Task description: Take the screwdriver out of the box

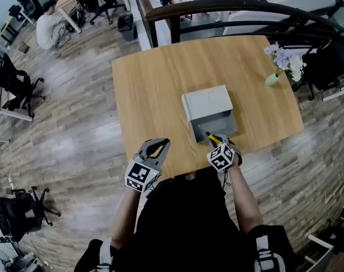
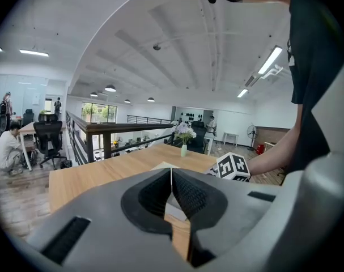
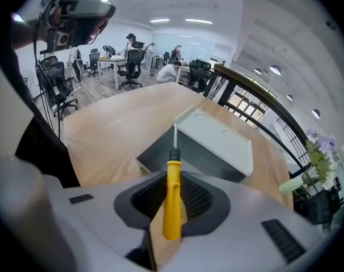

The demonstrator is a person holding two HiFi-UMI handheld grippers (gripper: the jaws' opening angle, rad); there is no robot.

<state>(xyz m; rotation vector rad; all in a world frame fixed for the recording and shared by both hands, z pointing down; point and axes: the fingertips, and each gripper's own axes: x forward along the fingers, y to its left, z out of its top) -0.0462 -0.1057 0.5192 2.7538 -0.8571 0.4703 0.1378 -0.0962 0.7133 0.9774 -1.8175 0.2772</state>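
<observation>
The screwdriver (image 3: 172, 205) is clamped by its yellow handle between the closed fingers of the right gripper (image 3: 173, 200). Its thin shaft points forward and up at the opening of the box (image 3: 154, 154). In the head view the tool (image 1: 211, 136) lies at the box's near edge, its tip seemingly over or just past the rim, so I judge it nearly out but not clear. The main risk is the grip itself. The fingers hold a smooth round handle partway along its length, and the handle end sticks out below them. A quick swing or tilt could let the tool pivot or slide through and drop onto the table (image 1: 154, 84) or off its near edge, which is close by. A second risk is the tip. If the hand turns or sweeps sideways before the shaft is clear, the shaft could catch the box wall or the raised lid. That would drag the light box (image 1: 208, 112) along or lever the tool loose. The left gripper (image 2: 171, 180) has its fingers shut on nothing and hangs just off the near table edge (image 1: 153, 147), apart from the box, so nothing steadies the box if it is snagged. The flower vase (image 1: 282, 64) stands well apart at the far right corner and looks out of harm's way.
</observation>
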